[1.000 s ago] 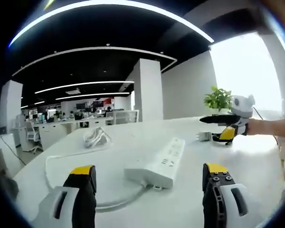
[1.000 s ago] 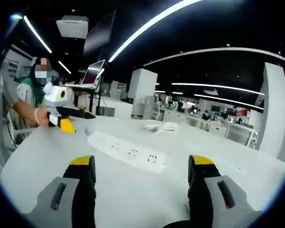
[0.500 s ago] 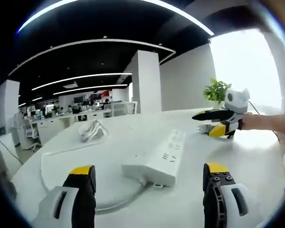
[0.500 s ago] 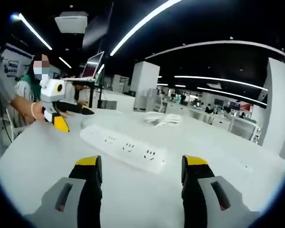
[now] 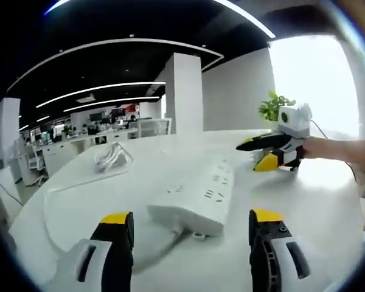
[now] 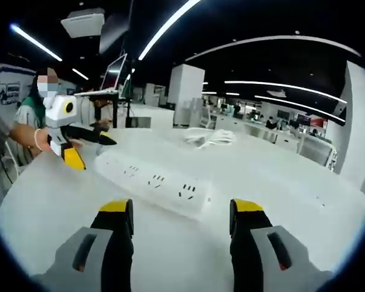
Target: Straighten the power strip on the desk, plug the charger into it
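Left gripper view shows one white power strip (image 5: pixel 198 198) lying in the middle of the white desk (image 5: pixel 316 201), slanting away from the camera. Its near end sits between the two yellow-tipped jaws of the left gripper (image 5: pixel 185 222), but the jaws are wide apart and hold nothing. A white cord (image 5: pixel 67 182) leaves that near end and curves toward the left edge of the desk; part of it is hidden behind the left jaw. A small bundle of white cable (image 5: pixel 109 159) lies near the far edge; it is too blurry to say what it is.

Toward the right edge, the other gripper (image 5: pixel 269 149) hovers, held by a hand (image 5: pixel 337 149) whose arm is cut off by the picture edge. Something small and pale sits by its jaws, too blurry to name. One green plant (image 5: pixel 274 106) stands behind it.

Right gripper view shows the same strip (image 6: pixel 152 181) beyond the right gripper (image 6: pixel 181 213), whose jaws stand apart and empty. A person (image 6: pixel 33 118) stands at the desk's left edge.
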`<state>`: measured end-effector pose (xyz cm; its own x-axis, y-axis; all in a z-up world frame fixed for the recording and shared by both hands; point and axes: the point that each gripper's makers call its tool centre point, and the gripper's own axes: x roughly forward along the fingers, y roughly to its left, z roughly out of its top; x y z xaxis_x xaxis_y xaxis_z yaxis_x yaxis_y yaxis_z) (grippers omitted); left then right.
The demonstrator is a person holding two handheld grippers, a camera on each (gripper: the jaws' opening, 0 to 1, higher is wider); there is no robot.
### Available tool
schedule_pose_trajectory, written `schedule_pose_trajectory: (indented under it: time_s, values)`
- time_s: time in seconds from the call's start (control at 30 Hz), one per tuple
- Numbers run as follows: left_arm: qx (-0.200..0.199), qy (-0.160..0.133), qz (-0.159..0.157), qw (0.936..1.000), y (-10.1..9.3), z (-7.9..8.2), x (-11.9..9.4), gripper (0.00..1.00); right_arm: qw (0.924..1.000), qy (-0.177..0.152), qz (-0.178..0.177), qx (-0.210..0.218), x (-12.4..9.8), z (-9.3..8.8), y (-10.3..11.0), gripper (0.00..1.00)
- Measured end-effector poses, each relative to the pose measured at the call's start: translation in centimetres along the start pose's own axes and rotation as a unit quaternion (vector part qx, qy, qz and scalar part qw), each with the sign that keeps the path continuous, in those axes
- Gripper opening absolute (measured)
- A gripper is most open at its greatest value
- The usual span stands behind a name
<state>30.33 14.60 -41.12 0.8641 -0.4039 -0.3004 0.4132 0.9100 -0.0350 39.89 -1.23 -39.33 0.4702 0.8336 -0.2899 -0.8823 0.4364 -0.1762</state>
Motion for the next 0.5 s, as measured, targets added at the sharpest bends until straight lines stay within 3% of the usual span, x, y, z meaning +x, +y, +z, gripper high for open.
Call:
schedule_pose_trajectory:
  time_s: [0.5]
  values:
    - [0.000, 0.011, -0.009, 0.9999, -0.40, -0.22, 0.36, 0.66, 0.9991, 0.010, -0.006, 0.040, 0.67, -0.88, -0.64, 0.59]
